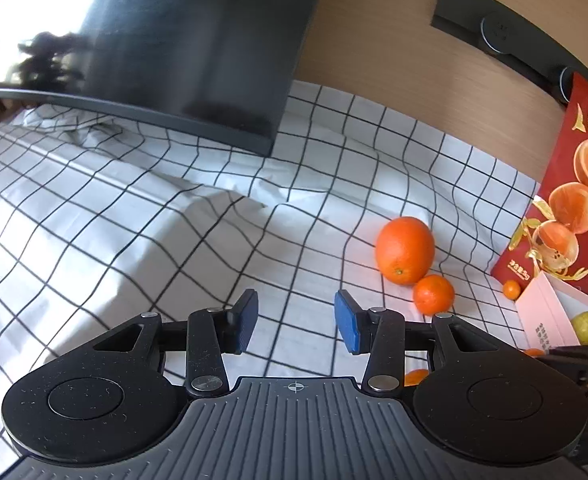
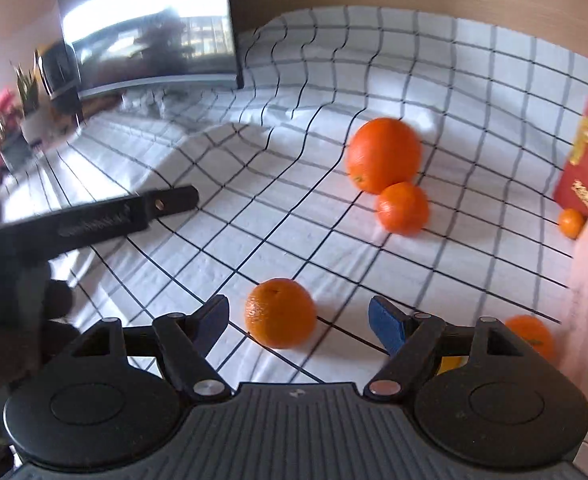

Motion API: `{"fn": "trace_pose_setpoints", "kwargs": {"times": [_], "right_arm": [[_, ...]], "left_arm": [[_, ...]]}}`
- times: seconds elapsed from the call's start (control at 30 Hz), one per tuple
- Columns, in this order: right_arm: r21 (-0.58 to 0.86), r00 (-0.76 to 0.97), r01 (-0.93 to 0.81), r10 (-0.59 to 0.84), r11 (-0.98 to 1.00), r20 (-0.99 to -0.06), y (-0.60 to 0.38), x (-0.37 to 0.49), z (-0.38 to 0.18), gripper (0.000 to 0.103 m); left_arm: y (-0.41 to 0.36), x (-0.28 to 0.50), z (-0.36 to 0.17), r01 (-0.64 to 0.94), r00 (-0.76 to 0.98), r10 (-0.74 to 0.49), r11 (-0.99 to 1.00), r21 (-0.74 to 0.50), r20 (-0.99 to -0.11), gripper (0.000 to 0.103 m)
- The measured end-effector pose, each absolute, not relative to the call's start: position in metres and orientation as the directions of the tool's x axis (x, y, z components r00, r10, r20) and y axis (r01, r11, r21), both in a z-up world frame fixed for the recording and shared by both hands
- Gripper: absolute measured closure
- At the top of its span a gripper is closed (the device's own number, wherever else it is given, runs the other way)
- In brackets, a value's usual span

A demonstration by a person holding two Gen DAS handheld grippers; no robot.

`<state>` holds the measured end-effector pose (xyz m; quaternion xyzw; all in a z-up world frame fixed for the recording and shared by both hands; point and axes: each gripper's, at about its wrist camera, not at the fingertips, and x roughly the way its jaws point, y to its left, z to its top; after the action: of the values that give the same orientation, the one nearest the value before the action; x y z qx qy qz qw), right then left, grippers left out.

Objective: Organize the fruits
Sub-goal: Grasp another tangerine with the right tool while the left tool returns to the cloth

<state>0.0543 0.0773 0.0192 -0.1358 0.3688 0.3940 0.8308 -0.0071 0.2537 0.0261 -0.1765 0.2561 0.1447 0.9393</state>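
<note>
Left wrist view: left gripper hangs open over bare checked cloth, nothing between the pads; big orange touching a smaller one off to the right, a tiny one by the red box, and a pink box with a green fruit inside; only this view shows that. Right wrist view: right gripper open, a tangerine sitting loose between its fingers, untouched; another orange at the right edge; lots of free cloth toward the monitor.
</note>
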Motion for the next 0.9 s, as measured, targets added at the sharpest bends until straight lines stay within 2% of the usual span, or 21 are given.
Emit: {"fn": "trace_pose_setpoints", "kwargs": {"times": [0.1,0.17,0.3,0.37,0.53,0.7,0.9], "right_arm": [[0.081,0.401,-0.75,0.548,0.657,-0.734,0.086,0.06,0.005,0.032],[0.095,0.382,-0.748,0.543,0.657,-0.748,0.093,0.063,-0.004,0.041],[0.064,0.385,-0.751,0.515,0.657,-0.766,0.095,0.061,-0.011,0.045],[0.046,0.397,-0.751,0.506,0.659,-0.766,0.094,0.06,-0.012,0.056],[0.02,0.405,-0.771,0.515,0.636,-0.756,0.076,0.048,-0.008,0.057],[0.066,0.363,-0.791,0.553,0.609,-0.75,0.013,0.026,-0.003,0.057],[-0.003,0.499,-0.724,0.521,0.69,-0.693,-0.086,0.0,0.008,0.057]], "left_arm": [[0.259,-0.01,0.023,-0.353,0.829,0.169,0.897,-0.265,-0.533,0.056],[0.259,-0.012,0.022,-0.345,0.832,0.161,0.9,-0.268,-0.531,0.056],[0.26,-0.013,0.019,-0.336,0.834,0.15,0.901,-0.273,-0.531,0.056],[0.261,-0.012,0.017,-0.335,0.832,0.144,0.901,-0.277,-0.536,0.056],[0.251,-0.012,0.013,-0.291,0.828,0.105,0.92,-0.262,-0.551,0.056],[0.231,-0.003,0.009,-0.2,0.829,0.04,0.953,-0.229,-0.557,0.056],[0.177,0.018,0.012,0.055,0.824,-0.183,0.968,-0.246,-0.536,0.056]]}}
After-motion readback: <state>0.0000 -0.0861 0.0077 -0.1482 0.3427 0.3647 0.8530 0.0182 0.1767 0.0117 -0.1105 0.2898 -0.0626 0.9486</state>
